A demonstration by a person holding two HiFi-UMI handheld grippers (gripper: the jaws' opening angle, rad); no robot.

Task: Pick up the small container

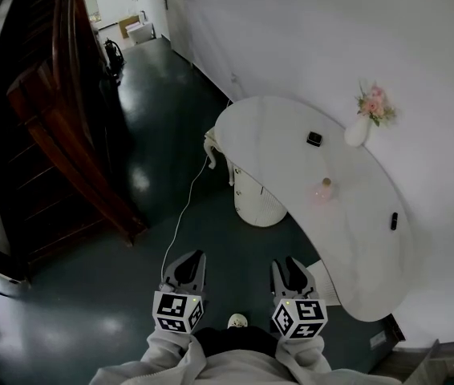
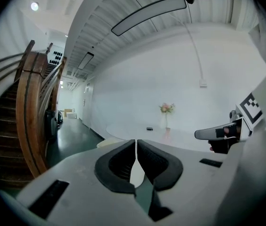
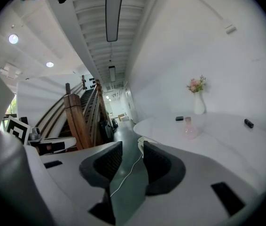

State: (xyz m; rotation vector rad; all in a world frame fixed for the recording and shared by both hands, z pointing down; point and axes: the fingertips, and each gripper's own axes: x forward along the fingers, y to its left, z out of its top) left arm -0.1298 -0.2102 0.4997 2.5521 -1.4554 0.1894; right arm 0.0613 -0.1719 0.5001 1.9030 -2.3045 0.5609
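The small container (image 1: pixel 325 188), a pink round-bodied bottle, stands near the middle of the white curved table (image 1: pixel 371 271); in the right gripper view the container (image 3: pixel 188 130) is far ahead and to the right of the jaws. My left gripper (image 1: pixel 187 257) and right gripper (image 1: pixel 287 263) hover side by side over the dark floor, short of the table and well apart from the container. The left gripper (image 2: pixel 136 149) has its pads together with nothing between them. The right gripper (image 3: pixel 133 157) stands open with only floor showing in its gap.
A white vase of pink flowers (image 1: pixel 358 131) and two small black objects (image 1: pixel 314 139) (image 1: pixel 394 220) share the table. A wooden staircase (image 1: pixel 66 135) rises at the left. A white cable (image 1: pixel 185 207) trails over the dark green floor toward the table's white pedestal (image 1: pixel 255 199).
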